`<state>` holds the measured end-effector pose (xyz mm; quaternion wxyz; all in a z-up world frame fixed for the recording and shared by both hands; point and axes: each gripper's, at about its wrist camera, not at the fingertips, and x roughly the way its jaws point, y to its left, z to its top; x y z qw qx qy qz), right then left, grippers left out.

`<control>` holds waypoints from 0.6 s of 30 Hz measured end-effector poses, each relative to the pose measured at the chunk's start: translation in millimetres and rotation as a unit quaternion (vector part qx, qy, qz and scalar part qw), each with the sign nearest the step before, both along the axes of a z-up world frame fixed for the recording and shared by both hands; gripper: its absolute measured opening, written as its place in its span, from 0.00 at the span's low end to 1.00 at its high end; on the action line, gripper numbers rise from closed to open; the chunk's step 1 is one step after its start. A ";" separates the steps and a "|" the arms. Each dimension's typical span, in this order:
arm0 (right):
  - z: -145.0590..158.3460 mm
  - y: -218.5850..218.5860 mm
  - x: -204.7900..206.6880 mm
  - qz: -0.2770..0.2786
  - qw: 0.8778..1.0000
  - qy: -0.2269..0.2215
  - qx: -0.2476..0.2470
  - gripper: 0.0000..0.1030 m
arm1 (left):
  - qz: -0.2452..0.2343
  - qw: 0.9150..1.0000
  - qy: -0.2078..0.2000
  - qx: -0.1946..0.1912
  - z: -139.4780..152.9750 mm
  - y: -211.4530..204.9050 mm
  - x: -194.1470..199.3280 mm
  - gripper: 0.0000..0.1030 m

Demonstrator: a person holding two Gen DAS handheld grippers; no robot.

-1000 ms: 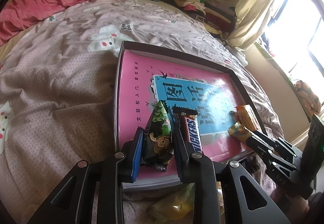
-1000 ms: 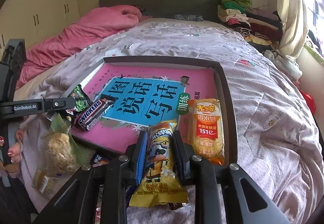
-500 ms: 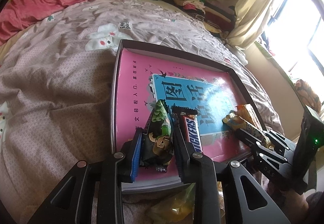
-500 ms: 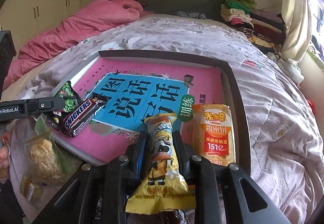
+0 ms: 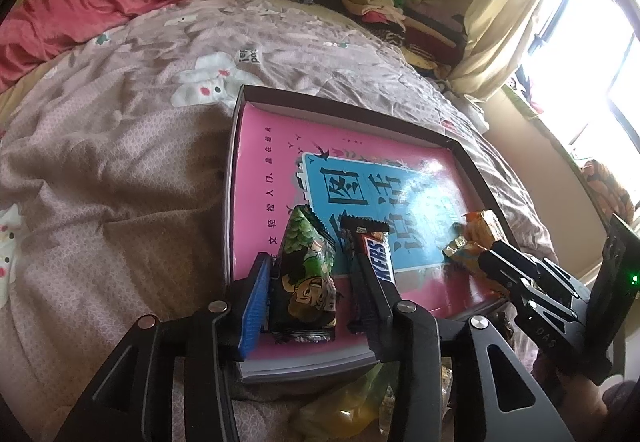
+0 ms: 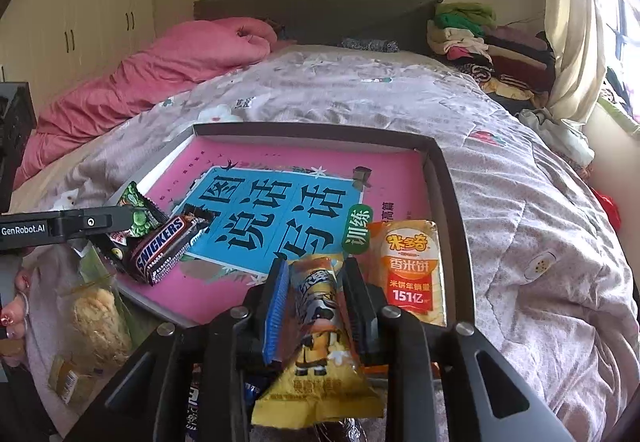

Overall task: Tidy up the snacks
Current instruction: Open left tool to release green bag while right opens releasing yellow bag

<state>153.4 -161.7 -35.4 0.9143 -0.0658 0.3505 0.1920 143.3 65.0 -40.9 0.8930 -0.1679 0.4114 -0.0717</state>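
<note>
A dark-rimmed box lid (image 5: 352, 110) (image 6: 444, 178) lies on the bed with a pink and blue book (image 5: 272, 170) (image 6: 280, 202) inside. My left gripper (image 5: 310, 278) has its jaws apart around a green and black snack packet (image 5: 306, 278) that rests on the book, next to a Snickers bar (image 5: 378, 254) (image 6: 162, 248). My right gripper (image 6: 316, 294) is shut on a yellow snack packet (image 6: 316, 342) and holds it at the box's near right edge, beside an orange rice-cracker packet (image 6: 408, 270). It shows in the left wrist view (image 5: 484, 254) too.
Several loose snack bags (image 6: 96, 322) lie on the quilt (image 5: 100, 162) in front of the box; one yellow bag (image 5: 344, 406) sits under my left gripper. A pink duvet (image 6: 160, 70) is at the head of the bed, folded clothes (image 6: 472, 38) at the far right.
My left gripper's jaws have opened and let go of the green packet, which now rests on the book. My right gripper has carried the yellow packet forward and left, over the box edge.
</note>
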 end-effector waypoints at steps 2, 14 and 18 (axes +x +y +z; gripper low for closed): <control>2.1 -2.9 -0.4 -0.002 1.000 -0.001 0.006 0.31 | 0.000 1.000 -0.002 -0.001 1.6 0.3 -0.7 0.45; 12.2 -20.2 -2.8 -0.024 0.999 -0.007 0.033 0.38 | 0.004 1.000 -0.015 -0.010 12.5 6.2 -4.2 0.55; 14.6 -26.1 -4.1 -0.030 0.999 -0.006 0.036 0.39 | 0.004 1.000 -0.018 -0.012 14.7 8.1 -5.3 0.56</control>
